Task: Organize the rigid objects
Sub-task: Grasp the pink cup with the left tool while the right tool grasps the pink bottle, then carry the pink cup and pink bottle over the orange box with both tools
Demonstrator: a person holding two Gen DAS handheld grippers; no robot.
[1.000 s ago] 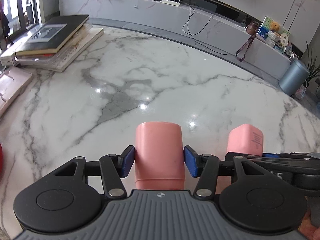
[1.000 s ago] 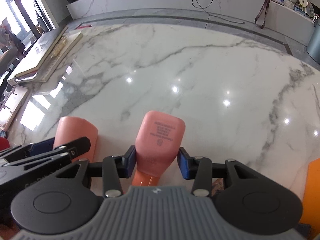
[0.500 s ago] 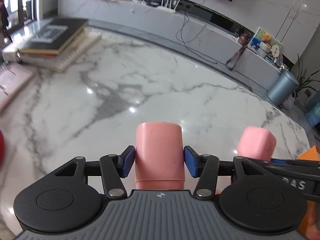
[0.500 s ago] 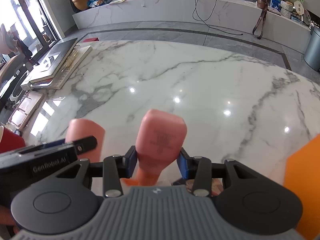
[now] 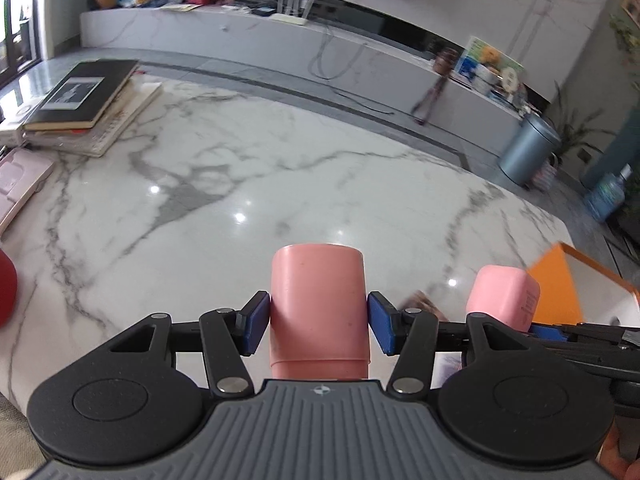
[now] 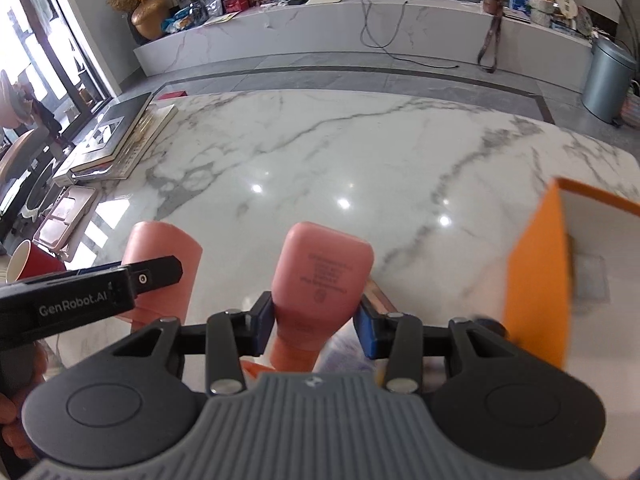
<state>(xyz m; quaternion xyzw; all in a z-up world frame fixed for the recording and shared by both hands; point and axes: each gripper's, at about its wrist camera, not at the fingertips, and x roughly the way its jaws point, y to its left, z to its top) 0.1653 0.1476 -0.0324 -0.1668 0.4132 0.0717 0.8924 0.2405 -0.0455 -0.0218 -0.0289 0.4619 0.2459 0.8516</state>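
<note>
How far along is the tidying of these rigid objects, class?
Done: nothing visibly put away yet. In hand: the left tool grips a pink cylindrical plastic cup, and the right tool grips a pink flat-sided plastic bottle, both raised over the white marble table. Left: placing both, perhaps in the orange open box at the right; a red cup also remains.

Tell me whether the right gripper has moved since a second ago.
Yes. The right gripper has risen and shifted right: the orange box has come into view, and the books look farther.
</note>
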